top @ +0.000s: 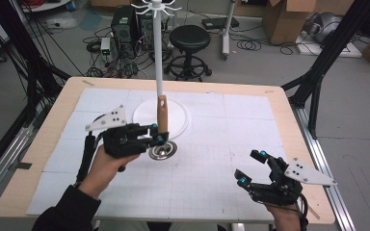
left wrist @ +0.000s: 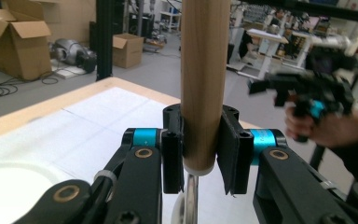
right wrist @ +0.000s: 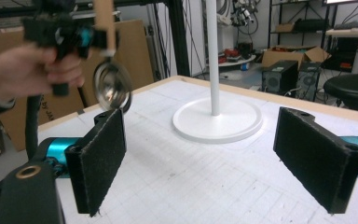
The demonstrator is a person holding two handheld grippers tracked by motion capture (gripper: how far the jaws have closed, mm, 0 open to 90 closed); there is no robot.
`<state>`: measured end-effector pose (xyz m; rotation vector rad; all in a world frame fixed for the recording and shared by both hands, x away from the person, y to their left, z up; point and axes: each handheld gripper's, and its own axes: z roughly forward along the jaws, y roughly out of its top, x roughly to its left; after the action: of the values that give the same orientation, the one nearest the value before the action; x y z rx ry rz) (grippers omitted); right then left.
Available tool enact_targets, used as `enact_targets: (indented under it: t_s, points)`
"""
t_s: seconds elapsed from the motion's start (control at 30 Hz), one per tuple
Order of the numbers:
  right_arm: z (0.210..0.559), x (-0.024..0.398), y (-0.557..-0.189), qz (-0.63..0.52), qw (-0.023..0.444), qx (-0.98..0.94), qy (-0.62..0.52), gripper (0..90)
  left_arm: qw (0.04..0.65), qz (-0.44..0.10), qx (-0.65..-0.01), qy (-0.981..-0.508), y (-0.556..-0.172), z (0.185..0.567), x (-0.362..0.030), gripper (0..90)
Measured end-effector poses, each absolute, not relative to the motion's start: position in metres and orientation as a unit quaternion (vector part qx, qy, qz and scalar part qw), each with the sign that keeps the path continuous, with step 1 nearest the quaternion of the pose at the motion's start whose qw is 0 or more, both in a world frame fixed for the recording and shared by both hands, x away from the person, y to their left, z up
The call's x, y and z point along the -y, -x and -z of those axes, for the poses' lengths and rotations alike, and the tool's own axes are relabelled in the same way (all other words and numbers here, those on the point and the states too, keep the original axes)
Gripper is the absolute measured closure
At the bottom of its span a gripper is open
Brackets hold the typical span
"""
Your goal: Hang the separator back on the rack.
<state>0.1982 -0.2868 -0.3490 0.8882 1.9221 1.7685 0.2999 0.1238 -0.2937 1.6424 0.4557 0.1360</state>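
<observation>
Wooden ladle handle (top: pixel 162 114) stands upright, clamped low by your left gripper (top: pixel 158 136), so the steel bowl (top: pixel 162 151) hangs just before the white stand (top: pixel 159 48). Your right gripper (top: pixel 252 167) waits wide, holding nothing.

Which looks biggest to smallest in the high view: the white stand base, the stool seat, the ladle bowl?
1. Stand base, the widest.
2. Stool seat, though it stands farther off, so its true size is unsure.
3. Ladle bowl, clearly smallest.
</observation>
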Motion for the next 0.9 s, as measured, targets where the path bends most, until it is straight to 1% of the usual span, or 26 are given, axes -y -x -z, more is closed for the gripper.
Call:
enact_targets:
  t_s: [0.3, 0.5, 0.7, 0.9]
  points:
    - [0.356, 0.285, -0.201, -0.622, 0.180, -0.693, -0.317, 15.7, 0.647, -0.059, -0.187, -0.737, -0.341, 0.260, -0.124, 72.8]
    - [0.357, 0.285, -0.199, -0.623, 0.179, -0.691, -0.318, 15.7, 0.642, -0.070, -0.197, -0.738, -0.364, 0.235, -0.119, 72.8]
    - [0.358, 0.287, -0.199, -0.624, 0.179, -0.689, -0.321, 15.7, 0.643, -0.089, -0.225, -0.727, -0.390, 0.214, -0.110, 72.7]
    - [0.359, 0.288, -0.201, -0.623, 0.179, -0.690, -0.323, 15.7, 0.637, -0.102, -0.229, -0.729, -0.404, 0.197, -0.100, 72.8]
